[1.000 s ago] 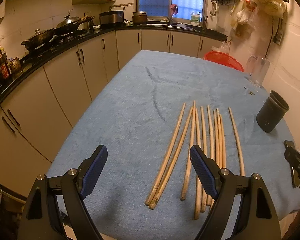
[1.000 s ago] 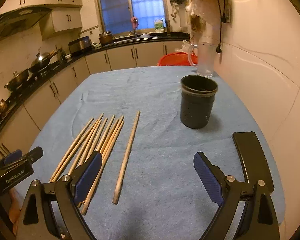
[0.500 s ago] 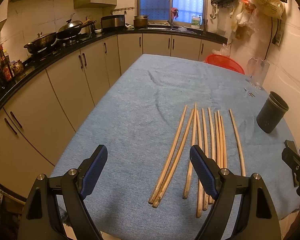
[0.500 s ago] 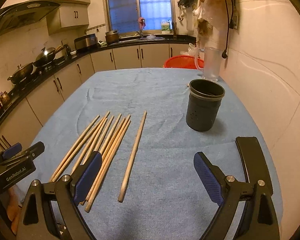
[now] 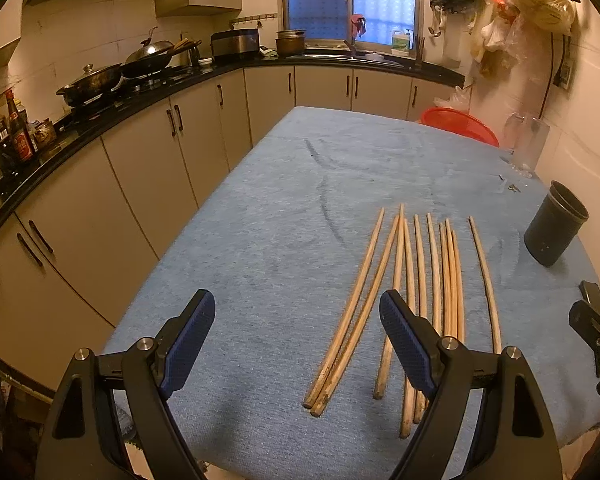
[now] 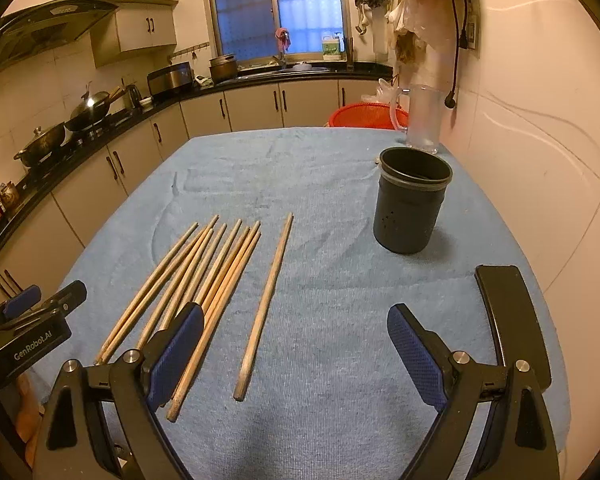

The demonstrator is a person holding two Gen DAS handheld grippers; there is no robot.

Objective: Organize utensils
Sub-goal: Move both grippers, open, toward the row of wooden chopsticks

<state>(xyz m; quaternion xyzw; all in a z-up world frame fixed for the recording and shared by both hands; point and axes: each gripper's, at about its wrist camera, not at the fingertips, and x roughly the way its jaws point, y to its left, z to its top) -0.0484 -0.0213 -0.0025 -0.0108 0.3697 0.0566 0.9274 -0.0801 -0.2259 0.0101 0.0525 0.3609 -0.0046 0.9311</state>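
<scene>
Several wooden chopsticks [image 5: 420, 280] [image 6: 204, 280] lie side by side on the blue cloth of the table [image 5: 280, 240] [image 6: 340, 340]; one chopstick [image 6: 265, 304] lies apart to their right. A dark cylindrical holder [image 6: 412, 204] [image 5: 554, 228] stands upright and empty-looking to the right of them. My left gripper [image 5: 296, 340] hovers open above the near ends of the chopsticks, holding nothing. My right gripper [image 6: 296, 348] is open too, near the table's front edge, between the lone chopstick and the holder.
A clear plastic jug [image 6: 420, 120] and a red basket [image 6: 364, 117] sit at the table's far right. A black flat piece [image 6: 512, 320] lies by the right gripper. Kitchen cabinets [image 5: 148, 152] with pans line the left; a wall [image 6: 540, 160] borders the right.
Both grippers have drawn back and up a little, so the chopsticks and holder sit slightly farther off. Both stay open; nothing on the table has moved.
</scene>
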